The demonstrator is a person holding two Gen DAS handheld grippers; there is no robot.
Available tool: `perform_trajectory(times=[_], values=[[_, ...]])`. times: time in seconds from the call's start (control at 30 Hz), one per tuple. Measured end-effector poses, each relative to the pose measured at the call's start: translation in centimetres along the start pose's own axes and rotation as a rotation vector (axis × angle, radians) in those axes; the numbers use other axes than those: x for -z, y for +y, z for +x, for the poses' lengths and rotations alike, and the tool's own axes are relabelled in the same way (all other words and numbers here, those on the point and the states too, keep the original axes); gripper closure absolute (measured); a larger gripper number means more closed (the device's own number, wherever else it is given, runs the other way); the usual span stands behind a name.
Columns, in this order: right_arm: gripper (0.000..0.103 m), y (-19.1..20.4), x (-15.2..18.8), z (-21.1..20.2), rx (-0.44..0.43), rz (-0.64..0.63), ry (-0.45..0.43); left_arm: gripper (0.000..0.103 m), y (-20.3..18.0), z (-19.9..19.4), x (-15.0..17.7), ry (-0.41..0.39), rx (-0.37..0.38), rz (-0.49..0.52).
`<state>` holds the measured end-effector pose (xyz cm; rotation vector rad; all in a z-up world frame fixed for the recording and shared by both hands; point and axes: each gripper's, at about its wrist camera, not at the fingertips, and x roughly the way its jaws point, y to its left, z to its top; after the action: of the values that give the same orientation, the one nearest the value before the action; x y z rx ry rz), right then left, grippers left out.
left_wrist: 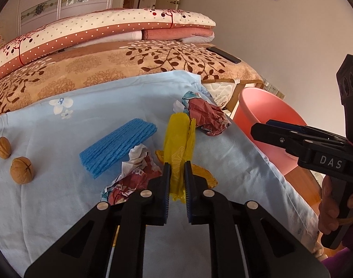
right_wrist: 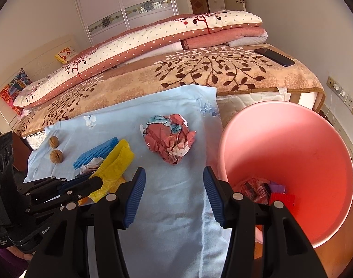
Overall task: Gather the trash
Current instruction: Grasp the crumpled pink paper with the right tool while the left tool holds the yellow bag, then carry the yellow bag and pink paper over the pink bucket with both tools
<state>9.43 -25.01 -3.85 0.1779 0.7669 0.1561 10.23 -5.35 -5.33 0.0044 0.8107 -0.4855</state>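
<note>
Left tool (left_wrist: pixel 177 173) is clamped on the near end of a yellow plastic bag (left_wrist: pixel 178 143); its pads pinch the bag, which stretches away from it over the light-blue sheet (left_wrist: pixel 60 197) on the bed. Right tool (right_wrist: pixel 174 197) hangs w/ pads wide apart, nothing between them, over bare sheet near the bed's right edge. Under the bag, an orange peel (left_wrist: pixel 205 173) pokes out on the right. Just left of the left tool: a crumpled red/white wrapper (left_wrist: pixel 132 176), touching a blue ribbed foam pad (left_wrist: pixel 118 147) beyond it. Further left, 2 walnuts (left_wrist: pixel 21 170), well apart from the trash. Past the bag's far end: a bigger crumpled red paper ball (right_wrist: pixel 170 140). Right of the bed, beside its edge, a pink bin (right_wrist: pixel 292 153) tilts toward the camera, w/ red and purple scraps at the bottom. Far: brown leaf-print blanket (right_wrist: pixel 199 74), folded dotted quilts on it, dark phone (right_wrist: pixel 273 56) at its right end.
</note>
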Motion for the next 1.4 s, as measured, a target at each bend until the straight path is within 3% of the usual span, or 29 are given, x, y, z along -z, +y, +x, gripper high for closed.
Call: perform_trajectory(times=[0.43, 0.9, 1.1, 1.4], values=[[0.052, 2.0, -2.9, 3.1, -0.037, -0.052, 0.013, 0.093, 1.5, -3.6, -0.3, -0.082, 0.028, -0.099], [0.052, 3.5, -3.3, 9.3, 0.068, -0.195, 0.102, 0.093, 3.1, -4.9, 0.1, -0.093, 0.017, -0.161], [0.068, 3.2, -3.3, 9.1, 0.07, -0.174, 0.093, 0.093, 3.1, -5.0, 0.0, -0.093, 0.014, -0.174], [0.069, 3.0, -2.6, 5.2, -0.04, -0.082, 0.074, 0.093, 2.6, -5.2, -0.3, -0.097, -0.007, -0.181]])
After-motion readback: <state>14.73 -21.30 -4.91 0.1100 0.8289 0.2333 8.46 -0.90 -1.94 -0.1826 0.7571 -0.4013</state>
